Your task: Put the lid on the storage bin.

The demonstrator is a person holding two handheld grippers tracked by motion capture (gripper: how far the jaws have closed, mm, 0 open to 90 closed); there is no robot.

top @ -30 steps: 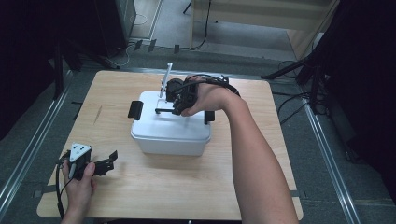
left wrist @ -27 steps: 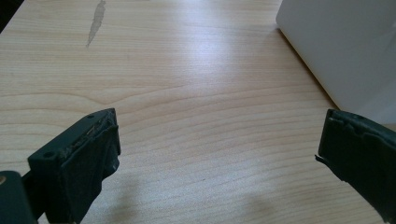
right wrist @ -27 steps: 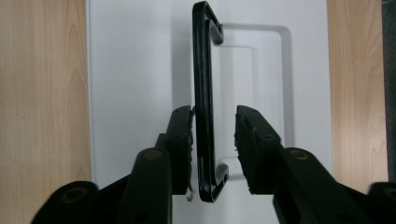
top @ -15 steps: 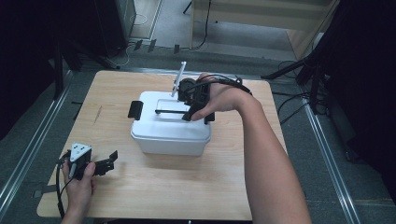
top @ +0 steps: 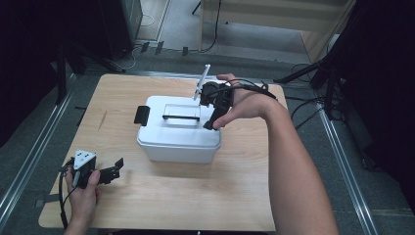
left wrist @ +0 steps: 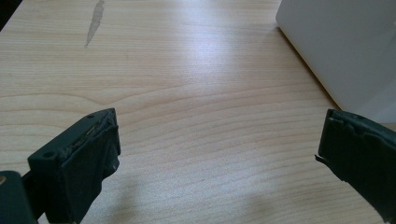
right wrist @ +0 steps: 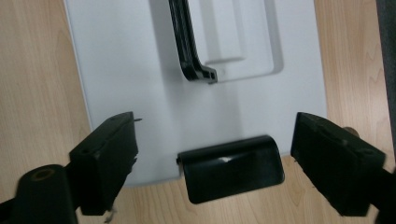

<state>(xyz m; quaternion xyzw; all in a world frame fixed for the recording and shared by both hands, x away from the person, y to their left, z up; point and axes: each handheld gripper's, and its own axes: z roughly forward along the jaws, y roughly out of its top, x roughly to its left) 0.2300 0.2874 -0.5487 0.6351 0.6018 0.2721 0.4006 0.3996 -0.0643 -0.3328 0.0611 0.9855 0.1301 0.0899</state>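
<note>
- Right gripper shifted from the black lid handle to white plastic box's right-hand black latch; jaws just opened wide, empty
- Left gripper unmoved on wooden table, jaws wide, empty

The right forearm comes in from about five o'clock and runs up toward eleven, wrist bent so the right gripper tips downward. Its jaws have just been opening and stand wide apart with nothing pressed between the pads (a clear gap on both sides). The left hand sits low at seven o'clock, holding the left gripper level, pointed toward three o'clock, jaws spread and empty.
</note>
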